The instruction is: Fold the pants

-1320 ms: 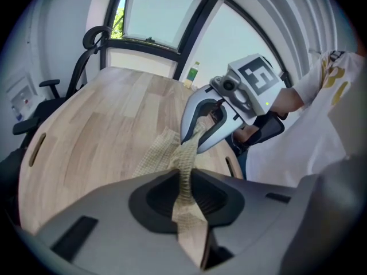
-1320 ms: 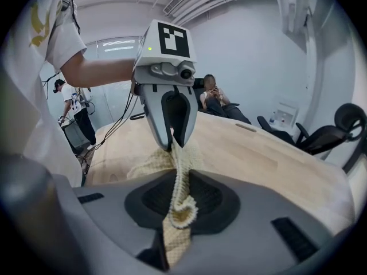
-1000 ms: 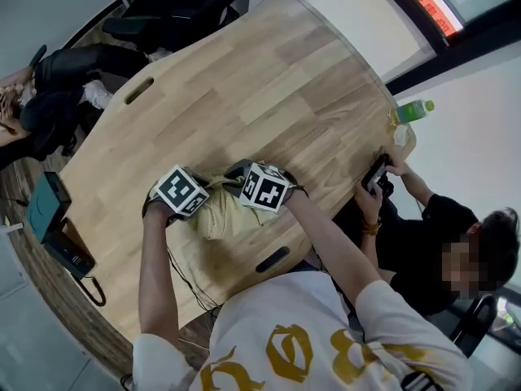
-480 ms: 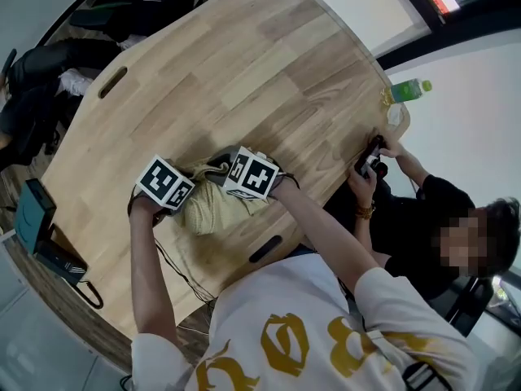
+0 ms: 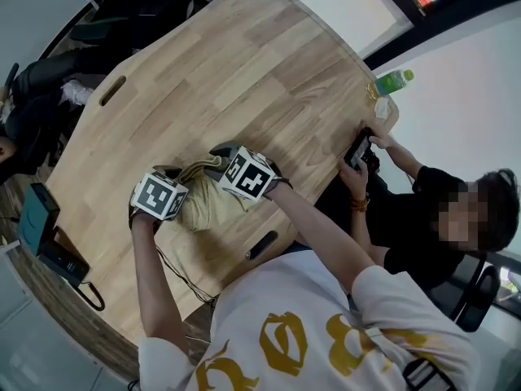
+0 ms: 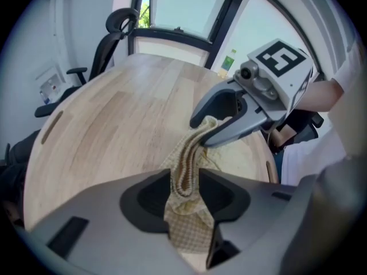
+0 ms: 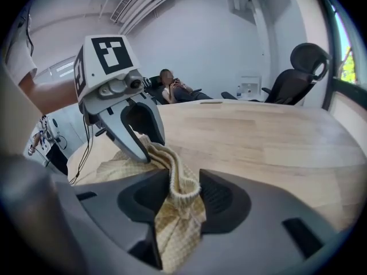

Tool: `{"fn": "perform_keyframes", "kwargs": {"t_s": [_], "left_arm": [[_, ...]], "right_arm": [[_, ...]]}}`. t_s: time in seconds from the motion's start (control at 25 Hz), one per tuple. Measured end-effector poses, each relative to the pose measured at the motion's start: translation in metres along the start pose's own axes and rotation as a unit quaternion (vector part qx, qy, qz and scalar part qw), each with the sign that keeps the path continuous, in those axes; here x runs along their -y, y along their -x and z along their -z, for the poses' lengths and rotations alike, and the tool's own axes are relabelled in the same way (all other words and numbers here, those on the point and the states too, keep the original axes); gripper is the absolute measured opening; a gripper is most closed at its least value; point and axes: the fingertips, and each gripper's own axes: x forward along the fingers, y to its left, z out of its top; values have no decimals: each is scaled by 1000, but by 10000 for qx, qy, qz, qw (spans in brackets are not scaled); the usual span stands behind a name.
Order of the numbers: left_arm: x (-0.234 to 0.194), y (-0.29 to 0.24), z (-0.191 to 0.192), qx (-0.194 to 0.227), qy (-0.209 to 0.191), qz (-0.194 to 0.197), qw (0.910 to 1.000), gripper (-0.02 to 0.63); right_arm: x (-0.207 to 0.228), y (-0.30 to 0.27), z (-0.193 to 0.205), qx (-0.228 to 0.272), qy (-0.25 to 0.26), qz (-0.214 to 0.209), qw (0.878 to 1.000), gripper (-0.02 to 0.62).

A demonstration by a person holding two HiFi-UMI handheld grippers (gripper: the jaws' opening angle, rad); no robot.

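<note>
the pants [image 5: 203, 208] lie bunched at the near edge of the table [image 5: 244, 80]: light, limp, crease-prone. left gripper [image 6: 184, 179] and right gripper [image 7: 184, 182] have just been spreading, waistband [image 6: 189, 153] slack between their jaws. that thicker ribbed band's ends look the surest hold.

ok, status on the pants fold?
Left gripper, right gripper: jaws just opening, pants waistband between each. Rest bunched on table. Bottle at far corner, well clear.
</note>
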Motion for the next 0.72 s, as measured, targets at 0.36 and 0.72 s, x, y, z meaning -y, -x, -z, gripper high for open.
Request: {"fn": "perform_keyframes", "kwargs": {"t_s": [0.36,0.72], "left_arm": [[9,41,-14,638,2,-444,9970,150],[20,76,-24,1836,199,-1105,9766,8]], "right_arm": [[11,36,-13,417,-449,611,9962,144],[3,90,-20,767,-314,1591,9838,11]]}}
